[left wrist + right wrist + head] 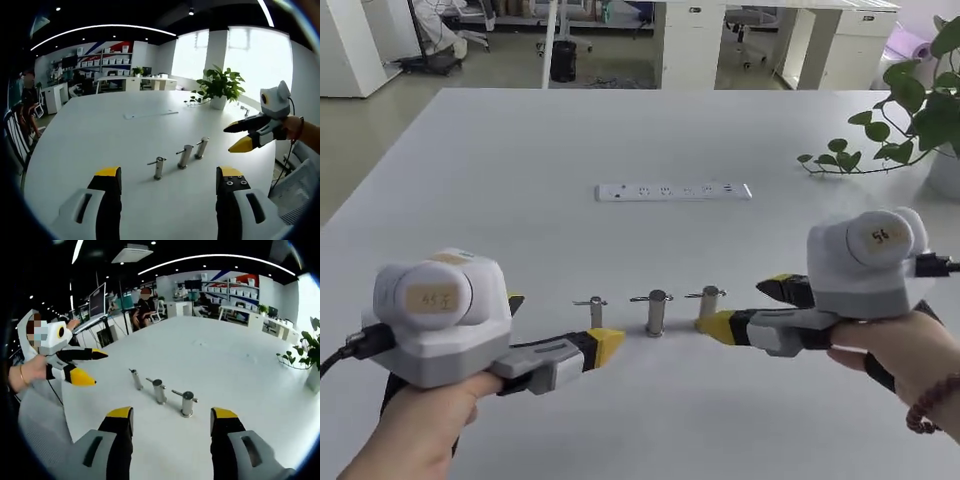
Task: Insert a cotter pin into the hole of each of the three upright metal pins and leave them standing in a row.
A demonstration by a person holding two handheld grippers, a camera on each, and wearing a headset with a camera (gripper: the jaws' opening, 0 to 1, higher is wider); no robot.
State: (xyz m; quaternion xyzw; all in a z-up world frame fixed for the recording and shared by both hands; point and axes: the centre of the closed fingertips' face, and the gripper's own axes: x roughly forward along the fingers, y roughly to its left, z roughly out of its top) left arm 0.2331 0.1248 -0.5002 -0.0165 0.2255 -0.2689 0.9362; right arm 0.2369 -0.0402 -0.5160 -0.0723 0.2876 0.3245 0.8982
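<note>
A: Where is the work?
B: Three upright metal pins stand in a row on the white table [500, 170], a little toward 6 o'clock of the head view's centre: left pin [597, 313], middle pin [656, 314], right pin [710, 305]; the power strip [674, 191] lies at 12 o'clock from them.
A: And the cotter pins?
B: Each upright seems to carry one crosswise near its top; the middle one's cotter pin [643, 298] juts toward 9 o'clock; how deep each sits I cannot tell.
A: The claws?
B: The left gripper [169, 172] is spread wide and empty, at 8 o'clock of the row; the right gripper [171, 413] is likewise spread and empty, with one tip just beside the right pin at 3 o'clock.
A: Which step, then?
B: I'd judge the inserting done; what remains is leaving them standing. The next move calls for drawing the right gripper off toward 3 o'clock without brushing that pin — a nudge could topple it.
</note>
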